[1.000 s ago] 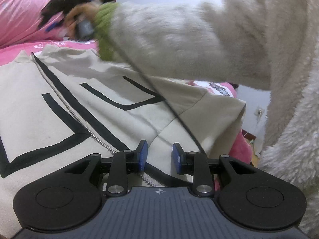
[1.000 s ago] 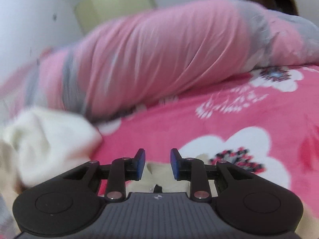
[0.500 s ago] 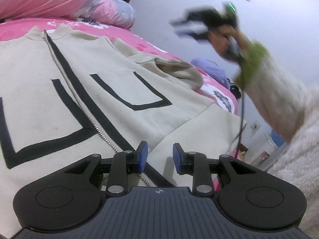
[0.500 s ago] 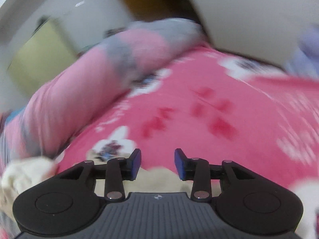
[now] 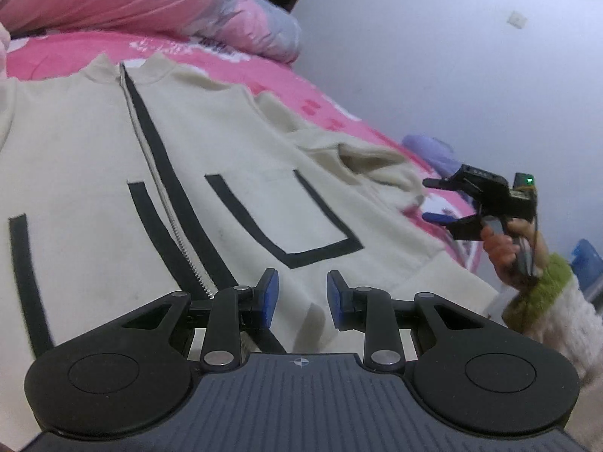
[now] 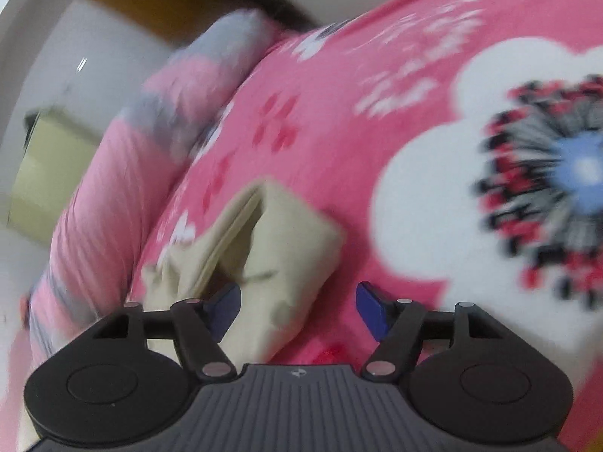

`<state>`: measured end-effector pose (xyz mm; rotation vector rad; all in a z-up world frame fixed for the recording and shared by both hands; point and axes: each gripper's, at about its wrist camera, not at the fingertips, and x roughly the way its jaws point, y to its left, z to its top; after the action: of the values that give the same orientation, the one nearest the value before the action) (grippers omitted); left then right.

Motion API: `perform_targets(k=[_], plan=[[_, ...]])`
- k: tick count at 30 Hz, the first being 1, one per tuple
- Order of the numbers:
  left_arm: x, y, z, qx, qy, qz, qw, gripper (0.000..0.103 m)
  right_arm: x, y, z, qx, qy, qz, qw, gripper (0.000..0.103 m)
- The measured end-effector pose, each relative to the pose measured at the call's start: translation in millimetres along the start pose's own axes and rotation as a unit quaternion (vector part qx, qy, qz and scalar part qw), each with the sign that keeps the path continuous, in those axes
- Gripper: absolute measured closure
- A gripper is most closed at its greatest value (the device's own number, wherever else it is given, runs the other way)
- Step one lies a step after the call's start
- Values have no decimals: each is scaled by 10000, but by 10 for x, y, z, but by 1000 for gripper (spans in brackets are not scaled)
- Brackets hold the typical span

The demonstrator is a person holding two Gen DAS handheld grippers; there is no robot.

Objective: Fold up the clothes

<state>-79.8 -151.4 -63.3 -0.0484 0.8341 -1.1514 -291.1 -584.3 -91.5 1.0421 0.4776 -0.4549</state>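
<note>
The cream jacket (image 5: 233,173) lies spread flat, front up, on the bed's pink flowered blanket (image 5: 331,113), its zip (image 5: 166,207) running from collar to hem. Its near hem sits just under the left gripper (image 5: 302,295); its right sleeve (image 5: 369,158) folds outward, the cuff (image 6: 264,245) close to the bed's right edge. Beyond the collar a rolled pink quilt (image 5: 132,3) bounds the far side, with a strip of bare blanket between (open room also shows right of the cuff).

The left gripper's jaws stand partly apart above the hem, nothing pinched between them. The right gripper (image 6: 297,309) is opening its jaws at the sleeve's end; the cuff lies between them, nearer the left pad, not squeezed.

A second ago the person's fleecy sleeve (image 5: 557,316) crossed over the jacket and the right gripper was up near the quilt; it has since swung across and down to the cuff. The left gripper has rolled slightly.
</note>
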Motion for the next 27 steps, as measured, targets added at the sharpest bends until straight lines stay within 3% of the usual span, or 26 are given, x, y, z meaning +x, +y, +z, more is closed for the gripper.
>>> perform_targets(k=[2, 3, 4, 6, 8, 9, 11, 12, 14, 15, 16, 18, 21, 22, 23, 24, 27], plan=[[92, -16, -10, 9, 75, 126, 9999, 75, 146, 193, -53, -631, -69, -231, 9977, 42], [112, -22, -22, 7, 98, 167, 9998, 75, 193, 288, -42, -951, -101, -400, 9946, 67], [105, -20, -35, -4, 102, 189, 9998, 75, 240, 383, -32, -1270, -134, -569, 9902, 85], [97, -6, -43, -47, 99, 211, 9997, 75, 197, 627, 77, -1972, -471, -818, 9758, 93], [83, 5, -40, -81, 108, 257, 9996, 75, 41, 918, 255, -2729, -1039, -1000, 9512, 96], [79, 13, -43, -83, 115, 296, 9995, 75, -65, 1089, 312, -3239, -1439, -1166, 9278, 96], [75, 27, -47, -95, 125, 355, 9992, 75, -249, 1405, 246, -4507, -2114, -1475, 8546, 96], [74, 33, -47, -109, 126, 369, 9992, 75, -327, 1547, 200, -5102, -2395, -1628, 8098, 94], [65, 38, -47, -113, 121, 391, 9991, 75, -245, 1570, -88, -6256, -2308, -2103, 7149, 87], [63, 36, -49, -98, 118, 404, 9991, 75, -198, 1567, -235, -6768, -2218, -2329, 6622, 80], [60, 35, -52, -84, 118, 415, 9990, 75, -101, 1439, -396, -7142, -1897, -2595, 6218, 68], [60, 32, -55, -57, 124, 423, 9990, 75, 51, 1119, -593, -7406, -1089, -2927, 5950, 53], [69, 42, -47, -38, 160, 400, 9991, 75, 153, 601, -688, -7185, -129, -3322, 6109, 52], [71, 48, -42, -37, 173, 388, 9991, 75, 131, 456, -660, -6960, -10, -3431, 6308, 52], [72, 51, -38, -40, 181, 379, 9991, 75, 71, 370, -608, -6705, -16, -3467, 6558, 52], [74, 52, -36, -44, 185, 374, 9991, 75, -25, 316, -528, -6377, -110, -3450, 6886, 52], [81, 45, -41, -52, 175, 384, 9991, 75, -363, 274, -171, -5047, -568, -3158, 8015, 46]])
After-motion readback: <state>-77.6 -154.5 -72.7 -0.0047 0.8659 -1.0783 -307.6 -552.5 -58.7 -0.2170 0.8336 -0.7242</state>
